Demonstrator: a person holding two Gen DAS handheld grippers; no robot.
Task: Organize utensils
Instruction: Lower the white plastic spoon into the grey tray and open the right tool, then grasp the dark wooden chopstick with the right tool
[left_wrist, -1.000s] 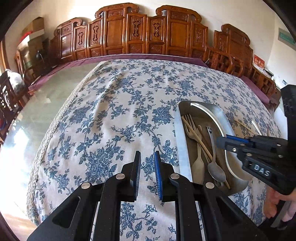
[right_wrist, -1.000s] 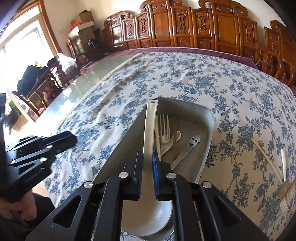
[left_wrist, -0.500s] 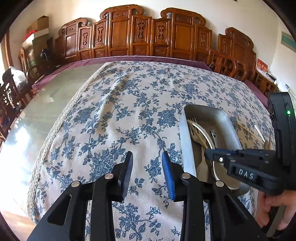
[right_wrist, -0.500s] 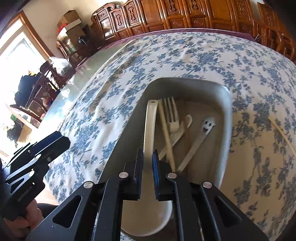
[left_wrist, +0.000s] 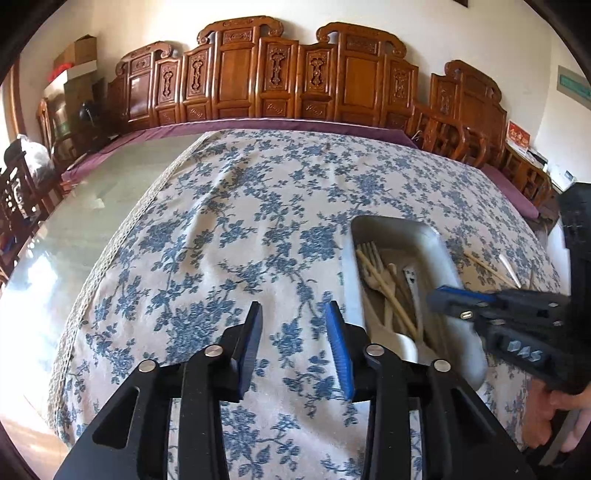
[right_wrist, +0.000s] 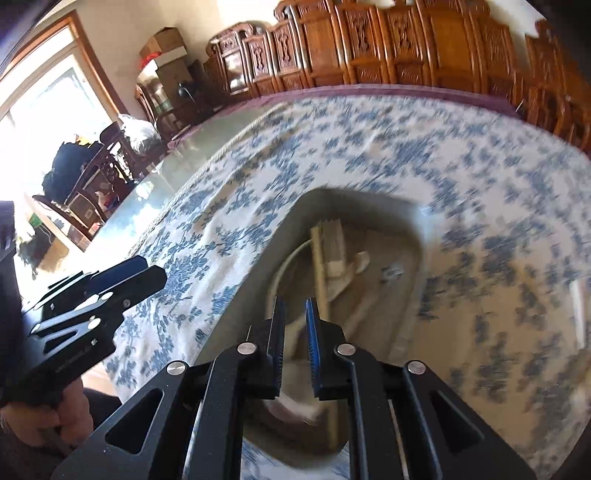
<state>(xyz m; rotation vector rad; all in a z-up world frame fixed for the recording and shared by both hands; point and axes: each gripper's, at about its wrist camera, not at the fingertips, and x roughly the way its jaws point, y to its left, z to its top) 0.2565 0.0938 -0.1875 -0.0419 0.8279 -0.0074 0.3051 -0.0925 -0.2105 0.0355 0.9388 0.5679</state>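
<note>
Right gripper (right_wrist: 294, 325) has parted its fingers narrowly, ladle (right_wrist: 291, 258) released into tray (right_wrist: 258, 266); left gripper (left_wrist: 293, 341) now wide, empty, at tray's 9 o'clock; chopstick (left_wrist: 489, 266) remains on desk (left_wrist: 221, 229).

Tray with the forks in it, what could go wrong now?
1. The right wrist view is blurry, so the right tongs seem to be moving fast, low over the tray. They might knock the forks about.
2. A chopstick lies loose on the cloth beside the tray. A bump could roll it away.
</note>
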